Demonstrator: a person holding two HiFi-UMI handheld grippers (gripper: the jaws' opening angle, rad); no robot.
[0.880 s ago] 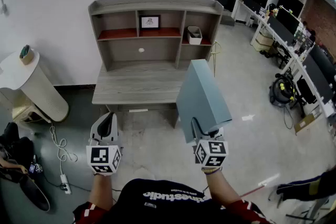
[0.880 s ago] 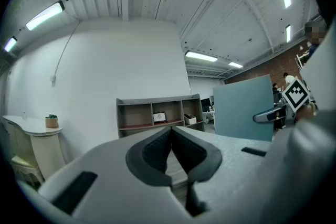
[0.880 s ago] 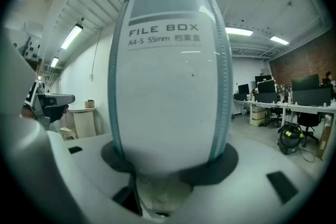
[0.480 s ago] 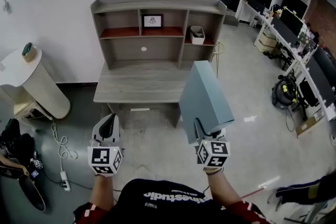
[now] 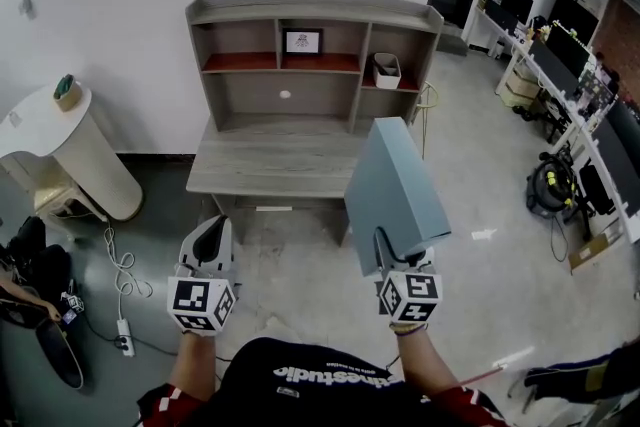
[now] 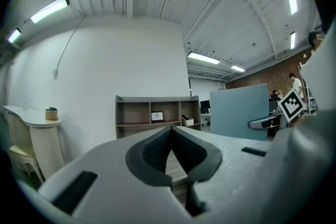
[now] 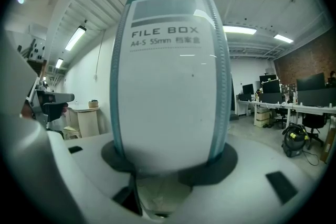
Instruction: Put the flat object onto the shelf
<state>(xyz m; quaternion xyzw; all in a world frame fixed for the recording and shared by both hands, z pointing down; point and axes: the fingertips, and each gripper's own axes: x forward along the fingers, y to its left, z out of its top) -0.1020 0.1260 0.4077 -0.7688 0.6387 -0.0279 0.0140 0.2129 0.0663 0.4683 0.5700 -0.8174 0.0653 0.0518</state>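
The file box (image 5: 395,187) looks stiff and light, and the right gripper (image 5: 403,262) pinches its thin bottom end.

A small framed picture (image 5: 302,41) stood at twelve o'clock, a white bin (image 5: 386,70) at one. At nine, a rounded white stand (image 5: 75,155) carried a little potted plant (image 5: 66,89). A power strip (image 5: 125,344) and white cable (image 5: 118,275) lay on the floor at eight. Tables with monitors (image 5: 560,25) lined two o'clock, a yellow-and-black vacuum (image 5: 553,187) near them.
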